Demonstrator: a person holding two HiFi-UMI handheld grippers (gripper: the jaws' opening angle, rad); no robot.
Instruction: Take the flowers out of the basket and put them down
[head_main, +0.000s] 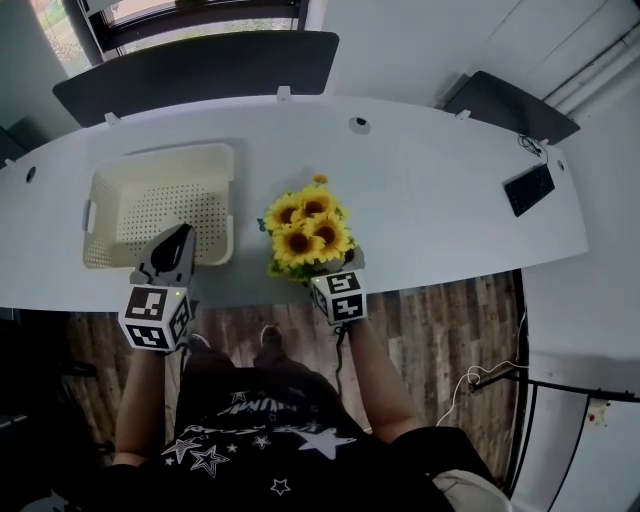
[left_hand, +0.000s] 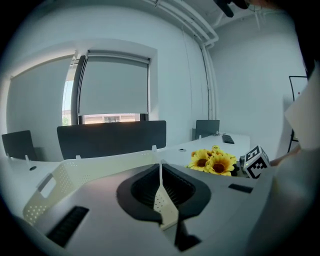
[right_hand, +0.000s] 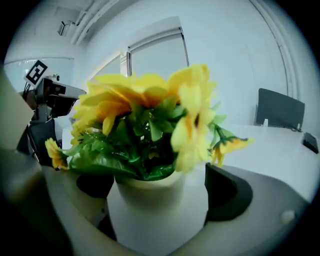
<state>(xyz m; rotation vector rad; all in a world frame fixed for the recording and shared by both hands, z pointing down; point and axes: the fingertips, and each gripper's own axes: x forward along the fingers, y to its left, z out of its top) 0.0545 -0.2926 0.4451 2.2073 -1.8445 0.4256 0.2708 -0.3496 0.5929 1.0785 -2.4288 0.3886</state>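
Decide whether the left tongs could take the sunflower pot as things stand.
Probably not straight away. The left tongs are shut on the wall of the basket, and the right tongs clasp the sunflower pot. Nothing stands on the table between them, so releasing the basket would free the way.

The pot (right_hand: 157, 210) is blurred close up, its base cut off by the lower edge; from above, the flowers (head_main: 305, 228) hide it. The left claw (head_main: 172, 248) covers a bit of the basket (head_main: 165, 155) wall.
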